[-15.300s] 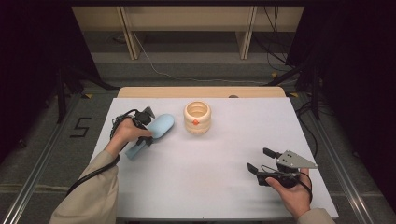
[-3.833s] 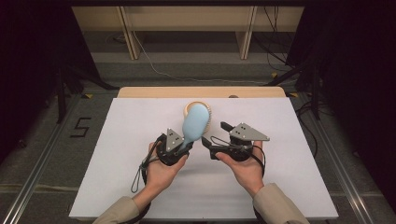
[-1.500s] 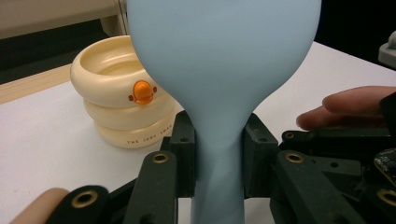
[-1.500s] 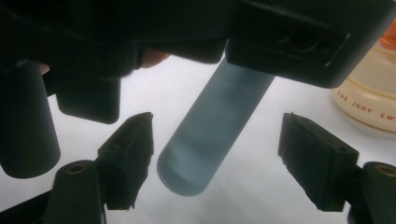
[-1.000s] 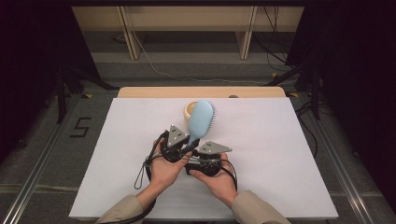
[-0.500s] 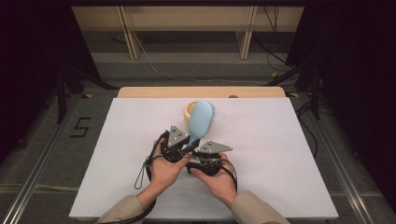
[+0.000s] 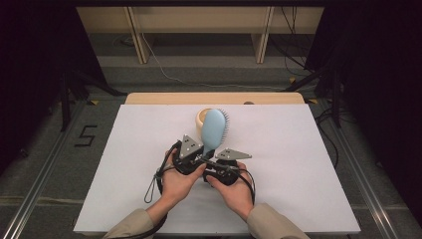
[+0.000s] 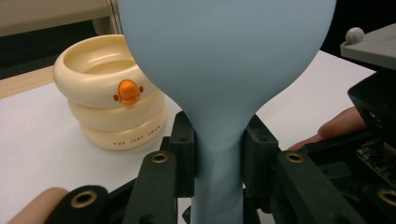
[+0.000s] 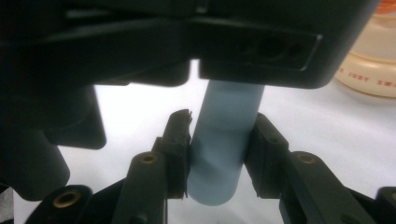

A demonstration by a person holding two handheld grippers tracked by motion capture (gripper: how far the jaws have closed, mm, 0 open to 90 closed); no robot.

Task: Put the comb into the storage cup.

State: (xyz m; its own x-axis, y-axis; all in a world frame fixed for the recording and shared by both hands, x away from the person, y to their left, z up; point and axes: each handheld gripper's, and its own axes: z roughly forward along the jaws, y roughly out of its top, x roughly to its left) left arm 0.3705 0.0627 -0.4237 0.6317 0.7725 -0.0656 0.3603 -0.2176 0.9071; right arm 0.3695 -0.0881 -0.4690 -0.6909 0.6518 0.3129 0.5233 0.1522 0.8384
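Between both jaws — hairbrush [image 7: 214, 130] handle (clamped)

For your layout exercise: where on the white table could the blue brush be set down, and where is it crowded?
Free: the white table right of the hands, and left toward its left edge. Crowded: centre, where both claws grip the blue brush before the cream ring stack.

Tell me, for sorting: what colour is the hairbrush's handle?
Light blue hairbrush handle, clearest in the right gripper view.

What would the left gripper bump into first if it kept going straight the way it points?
Probably the cream ring-shaped holder. The left gripper, shut on the blue hairbrush, points toward the table's far edge, and the holder sits just ahead, slightly to one side, so depth is uncertain.
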